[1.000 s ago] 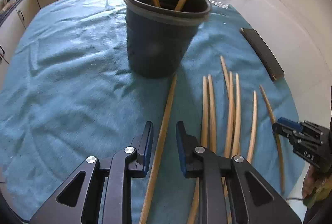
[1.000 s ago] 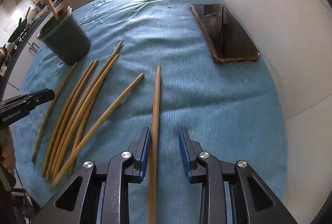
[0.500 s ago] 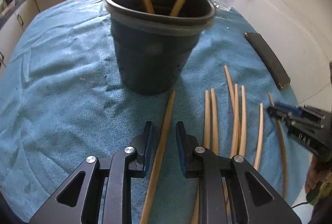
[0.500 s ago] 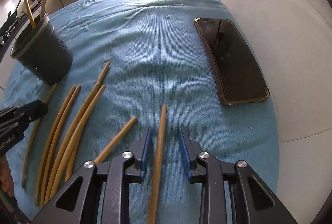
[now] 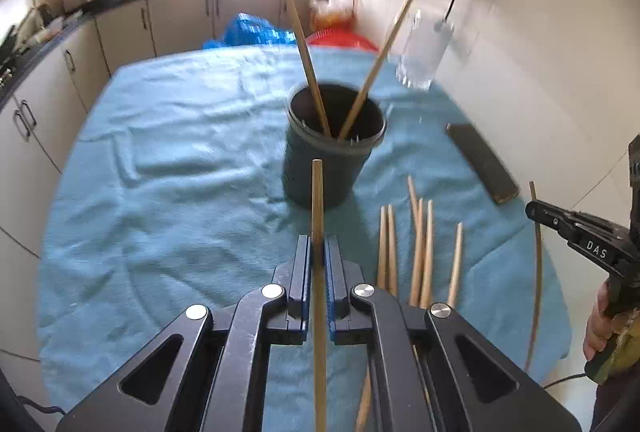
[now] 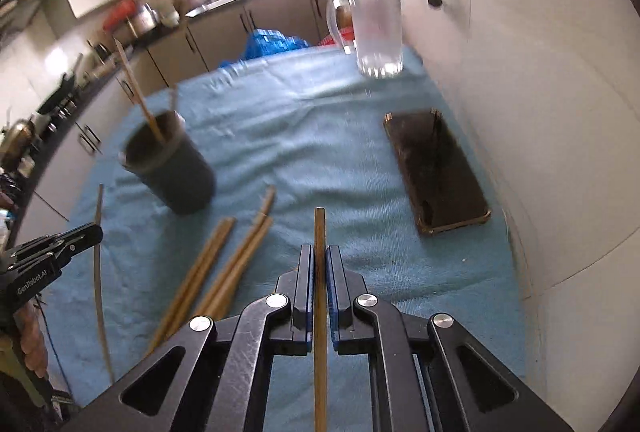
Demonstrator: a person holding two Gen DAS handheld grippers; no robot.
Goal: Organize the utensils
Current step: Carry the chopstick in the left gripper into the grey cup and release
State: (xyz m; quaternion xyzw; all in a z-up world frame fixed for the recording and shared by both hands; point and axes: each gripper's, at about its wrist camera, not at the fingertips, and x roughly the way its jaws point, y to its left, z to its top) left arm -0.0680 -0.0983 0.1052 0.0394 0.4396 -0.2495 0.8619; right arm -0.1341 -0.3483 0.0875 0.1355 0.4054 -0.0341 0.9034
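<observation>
My left gripper (image 5: 317, 252) is shut on a wooden chopstick (image 5: 317, 199) and holds it above the blue cloth, pointing at the dark utensil cup (image 5: 334, 155). Two chopsticks stand in the cup. My right gripper (image 6: 319, 264) is shut on another chopstick (image 6: 319, 228), lifted off the cloth. Several loose chopsticks (image 5: 420, 252) lie on the cloth to the right of the cup; they also show in the right wrist view (image 6: 224, 268). The cup shows at the left in the right wrist view (image 6: 172, 167).
A black phone (image 6: 436, 171) lies at the right near the white wall. A glass mug (image 6: 378, 31) stands at the far edge of the blue cloth (image 5: 168, 159). Kitchen cabinets lie beyond the table.
Both grippers closed on the chopsticks between their fingers and lifted them off the cloth. Both views rose and pulled back from the table.
</observation>
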